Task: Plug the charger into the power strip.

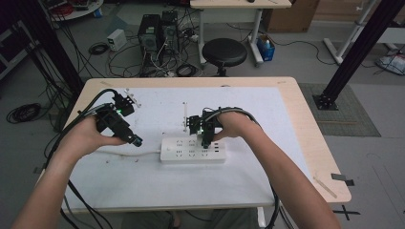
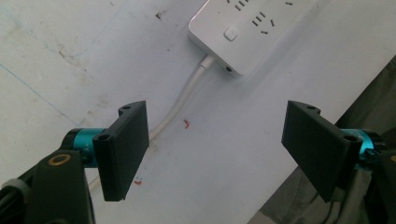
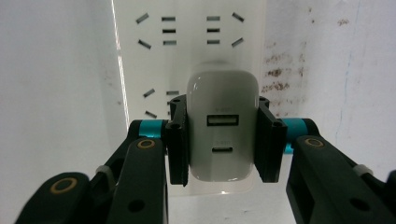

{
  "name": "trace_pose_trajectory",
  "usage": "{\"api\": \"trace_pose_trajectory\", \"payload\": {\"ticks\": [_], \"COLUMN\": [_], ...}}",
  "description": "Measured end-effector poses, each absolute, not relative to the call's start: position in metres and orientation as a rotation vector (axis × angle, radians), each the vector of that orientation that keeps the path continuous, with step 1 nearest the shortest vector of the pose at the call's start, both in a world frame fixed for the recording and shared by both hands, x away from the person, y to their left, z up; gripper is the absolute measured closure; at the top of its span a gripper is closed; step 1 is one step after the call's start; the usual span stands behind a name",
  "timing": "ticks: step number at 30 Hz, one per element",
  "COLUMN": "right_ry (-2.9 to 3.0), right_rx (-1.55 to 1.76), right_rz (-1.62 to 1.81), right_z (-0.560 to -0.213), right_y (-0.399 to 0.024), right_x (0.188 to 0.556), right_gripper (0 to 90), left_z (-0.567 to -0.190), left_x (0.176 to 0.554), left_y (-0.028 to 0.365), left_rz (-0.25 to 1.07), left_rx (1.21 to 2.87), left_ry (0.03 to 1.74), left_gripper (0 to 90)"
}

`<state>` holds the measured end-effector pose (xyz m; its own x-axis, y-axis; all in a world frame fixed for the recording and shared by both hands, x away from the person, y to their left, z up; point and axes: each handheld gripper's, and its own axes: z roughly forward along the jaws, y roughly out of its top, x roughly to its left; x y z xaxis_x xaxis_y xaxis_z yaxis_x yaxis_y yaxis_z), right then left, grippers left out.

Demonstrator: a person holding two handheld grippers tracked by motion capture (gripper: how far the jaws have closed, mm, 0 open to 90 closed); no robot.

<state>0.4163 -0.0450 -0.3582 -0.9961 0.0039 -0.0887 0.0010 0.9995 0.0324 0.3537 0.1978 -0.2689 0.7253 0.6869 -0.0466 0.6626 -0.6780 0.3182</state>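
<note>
no brand or readable writing shows on anything; the only marks are moulded socket slots and ports.

the white rectangular plastic power strip (image 1: pixel 193 150) lies flat on the white table cover (image 1: pixel 157 186), near the middle of the table and a little toward the person. its top is smooth and glossy, with rounded corners, rows of two- and three-slot sockets, and a square white button (image 2: pixel 230 33) near the end where its white round cable (image 2: pixel 187 95) leaves. the cable runs away across the cover toward the person's left.

the white glossy charger block with rounded corners (image 3: pixel 222 126) sits on top of the strip, over one of the sockets. its upward face carries two ports, a wider rectangular one above a smaller oval one. the right gripper (image 3: pixel 222 140) is clamped on this charger, its flat black matte jaws pressing the two opposite sides, with teal metal collars behind them. in the high view the right gripper (image 1: pixel 205 138) points down onto the strip.

the left gripper (image 2: pixel 217 149) hangs above the cover beside the strip's cable end, jaws spread wide with nothing between them.

the cover is scuffed, with brownish specks, faint blue lines and small red marks (image 2: pixel 186 123). the light wooden table edge (image 1: pixel 319 157) frames it.
</note>
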Motion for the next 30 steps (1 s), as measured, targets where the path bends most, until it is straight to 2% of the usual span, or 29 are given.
{"api": "trace_pose_trajectory", "payload": {"ticks": [1,2,3,5,7,9,10,14,20,30], "right_ry": [3.046,3.066,3.08,3.103,3.104,3.095,3.069,2.983,2.792,2.506], "right_rx": [0.008,-0.008,0.024,0.058,0.087,0.136,0.185,0.423,0.898,1.487], "right_rz": [0.043,0.019,0.014,0.141,0.236,0.284,0.351,0.41,0.525,0.502], "right_z": [-0.359,-0.361,-0.363,-0.355,-0.342,-0.333,-0.322,-0.297,-0.264,-0.251], "right_y": [-0.045,-0.044,-0.043,-0.048,-0.054,-0.06,-0.07,-0.105,-0.166,-0.247], "right_x": [0.415,0.417,0.419,0.419,0.418,0.419,0.42,0.422,0.415,0.409], "right_gripper": [60.4,47.8,39.7,39.4,31.4,30.4,26.1,21.5,21.5,19.9], "left_z": [-0.267,-0.266,-0.265,-0.263,-0.262,-0.262,-0.261,-0.26,-0.258,-0.26], "left_x": [0.354,0.354,0.354,0.354,0.355,0.356,0.356,0.358,0.361,0.375], "left_y": [0.199,0.199,0.2,0.203,0.205,0.206,0.206,0.208,0.212,0.224], "left_rz": [0.114,0.12,0.123,0.126,0.133,0.14,0.143,0.154,0.188,0.234], "left_rx": [2.638,2.636,2.63,2.619,2.624,2.609,2.613,2.602,2.58,2.552], "left_ry": [1.04,1.044,1.042,1.043,1.044,1.056,1.052,1.066,1.097,1.184], "left_gripper": [23.2,23.2,23.2,23.2,21.1,21.0,21.0,18.9,17.8,17.0]}}
